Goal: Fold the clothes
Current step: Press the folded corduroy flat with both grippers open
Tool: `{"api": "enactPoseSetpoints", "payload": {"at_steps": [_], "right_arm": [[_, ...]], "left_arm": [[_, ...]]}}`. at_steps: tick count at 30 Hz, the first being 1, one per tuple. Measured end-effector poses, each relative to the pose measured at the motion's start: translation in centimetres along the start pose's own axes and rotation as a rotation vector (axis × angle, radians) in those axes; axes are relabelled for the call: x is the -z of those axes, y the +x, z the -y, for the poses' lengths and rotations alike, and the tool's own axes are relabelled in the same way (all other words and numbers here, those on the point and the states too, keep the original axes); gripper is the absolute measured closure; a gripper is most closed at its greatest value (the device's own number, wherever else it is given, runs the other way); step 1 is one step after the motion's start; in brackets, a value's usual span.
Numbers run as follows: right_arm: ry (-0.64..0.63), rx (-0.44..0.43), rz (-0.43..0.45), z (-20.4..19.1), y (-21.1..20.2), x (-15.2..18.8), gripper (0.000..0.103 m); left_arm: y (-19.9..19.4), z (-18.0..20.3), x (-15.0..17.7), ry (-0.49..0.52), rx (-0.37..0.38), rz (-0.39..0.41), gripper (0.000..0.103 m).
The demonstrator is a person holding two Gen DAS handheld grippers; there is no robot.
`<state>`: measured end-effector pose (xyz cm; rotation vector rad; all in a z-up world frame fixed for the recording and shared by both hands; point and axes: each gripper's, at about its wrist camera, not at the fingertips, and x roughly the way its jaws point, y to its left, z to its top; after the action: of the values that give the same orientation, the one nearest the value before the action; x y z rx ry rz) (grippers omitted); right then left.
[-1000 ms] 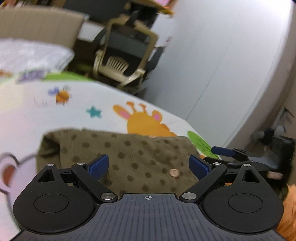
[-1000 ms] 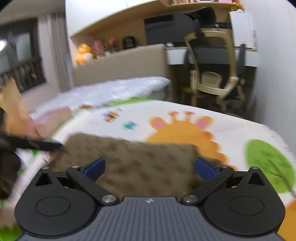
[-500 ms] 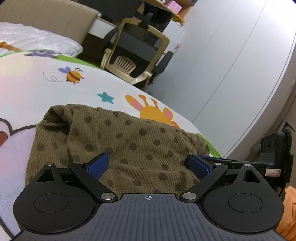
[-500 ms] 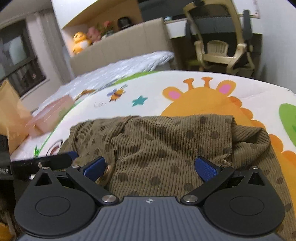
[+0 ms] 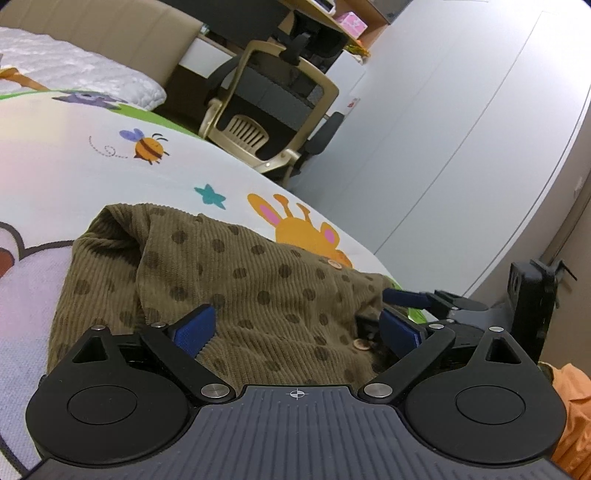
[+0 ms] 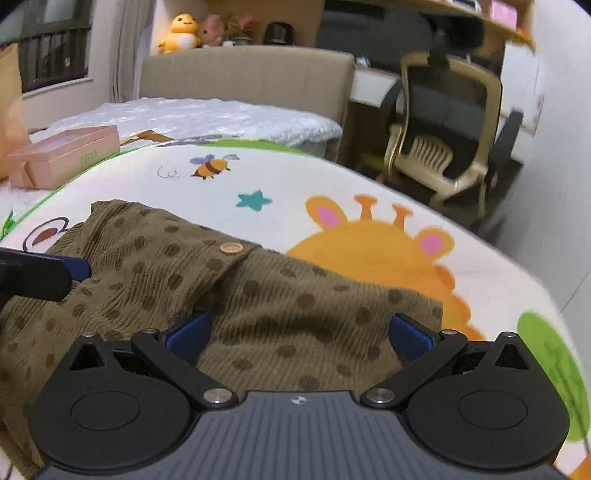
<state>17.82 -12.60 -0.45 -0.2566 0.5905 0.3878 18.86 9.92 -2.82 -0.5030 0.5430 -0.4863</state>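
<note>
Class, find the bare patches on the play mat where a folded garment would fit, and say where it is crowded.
Free: the mat between the bee print and giraffe print, beyond the brown dotted garment. Crowded: the near side, where both open grippers, left and right, sit over the garment; the pink box takes the far-left corner.

A beige upholstered headboard (image 6: 243, 75) stands behind a white quilted mattress (image 6: 207, 118). Beside it sits a beige-framed office chair with dark mesh back (image 6: 448, 122) at a white desk (image 6: 373, 86). A yellow plush duck (image 6: 181, 31) rests on the ledge above the headboard. Plain white wardrobe panels (image 5: 461, 122) fill the right wall. A dark window with bars (image 6: 51, 55) lies at far left.
</note>
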Motion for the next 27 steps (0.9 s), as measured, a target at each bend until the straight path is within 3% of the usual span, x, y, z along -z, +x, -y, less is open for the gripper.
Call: {"api": "enactPoseSetpoints", "payload": {"at_steps": [3,7,9,12,16,23,27], "right_arm": [[0.036,-0.011,0.032,0.6,-0.7,-0.9,0.000],[0.144,0.084,0.129,2.0,-2.0,-2.4,0.000],[0.145,0.055,0.137,1.8,-2.4,-3.0,0.000],[0.082,0.004,0.091,0.4,-1.9,-3.2,0.000],[0.005,0.066,-0.022,-0.6,0.7,-2.1,0.000],[0.043,0.152,0.040,1.5,-1.8,-1.2,0.000],[0.074,0.115,-0.053,2.8,-0.7,1.0,0.000]], "left_arm": [[0.0,0.0,0.0,0.000,0.002,0.000,0.004],[0.0,0.1,0.1,0.003,0.002,0.000,0.003],[0.0,0.1,0.1,0.004,0.002,0.001,0.003],[-0.1,0.1,0.1,0.005,0.002,0.001,0.003],[-0.1,0.1,0.1,0.003,0.004,0.001,0.003],[-0.1,0.1,0.1,-0.003,0.010,0.001,0.003],[0.0,0.1,0.1,-0.002,0.011,0.000,0.002]]}}
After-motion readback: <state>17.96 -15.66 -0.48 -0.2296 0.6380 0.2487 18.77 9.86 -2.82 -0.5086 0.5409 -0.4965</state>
